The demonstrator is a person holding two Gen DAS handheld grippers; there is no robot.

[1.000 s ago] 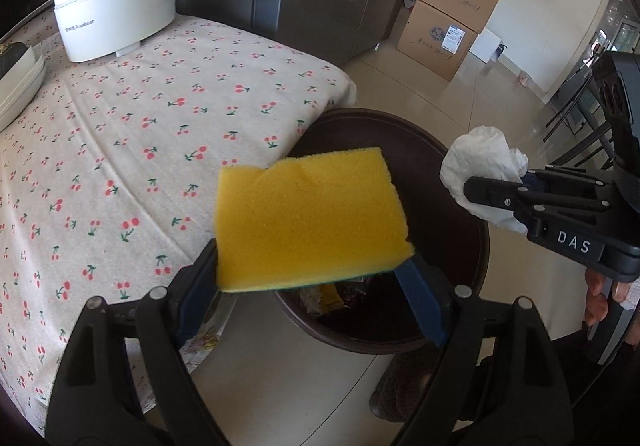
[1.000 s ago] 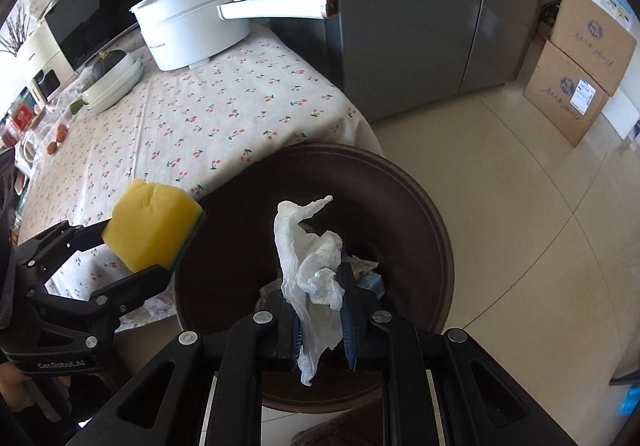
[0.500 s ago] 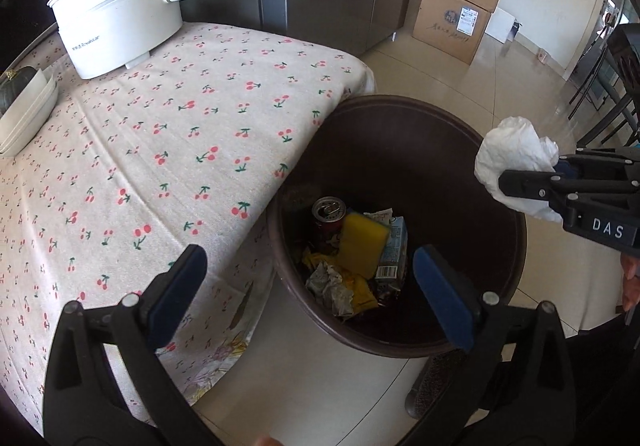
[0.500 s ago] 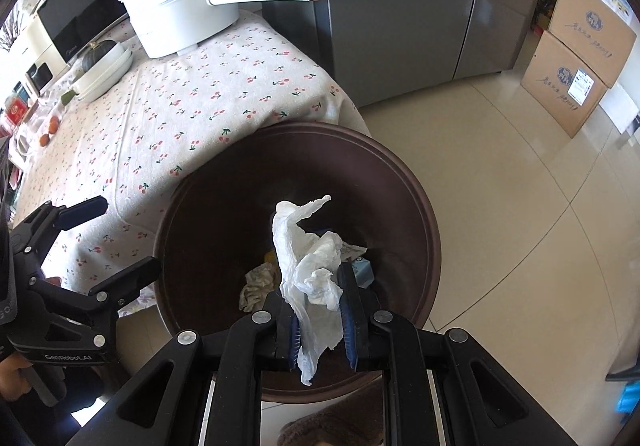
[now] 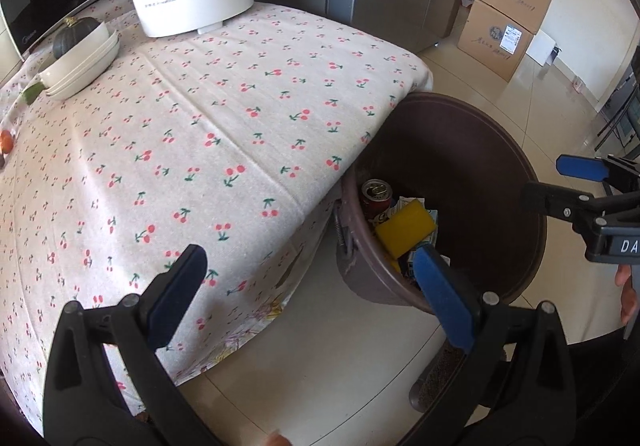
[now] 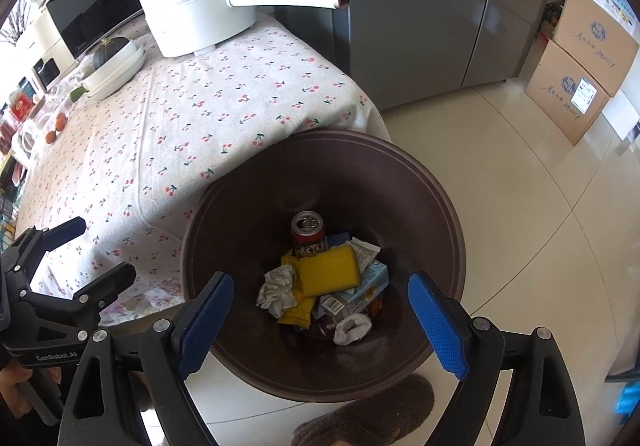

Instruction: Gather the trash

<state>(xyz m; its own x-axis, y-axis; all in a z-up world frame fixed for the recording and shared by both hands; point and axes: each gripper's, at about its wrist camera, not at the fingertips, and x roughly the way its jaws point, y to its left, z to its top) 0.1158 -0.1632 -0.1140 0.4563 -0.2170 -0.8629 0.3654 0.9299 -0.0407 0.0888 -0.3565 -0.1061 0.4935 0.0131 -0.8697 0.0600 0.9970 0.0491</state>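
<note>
Both grippers empty over the brown bin (image 6: 400, 182), trash inside.

The bin sits just beside the cherry-print table (image 5: 200, 118); the left gripper (image 5: 312, 286) and right gripper (image 6: 320, 310) gape wide, so withdraw straight upward, clear of the rim. Only the right wrist view shows the whole heap: yellow sponge (image 6: 328, 266), can (image 6: 307, 230), crumpled tissue (image 6: 278, 286).

right gripper (image 6: 320, 320): jaws now spread | tissue (image 6: 352, 328) dropped into bin (image 6: 420, 182) | left gripper (image 5: 308, 286) swung tableward
</note>
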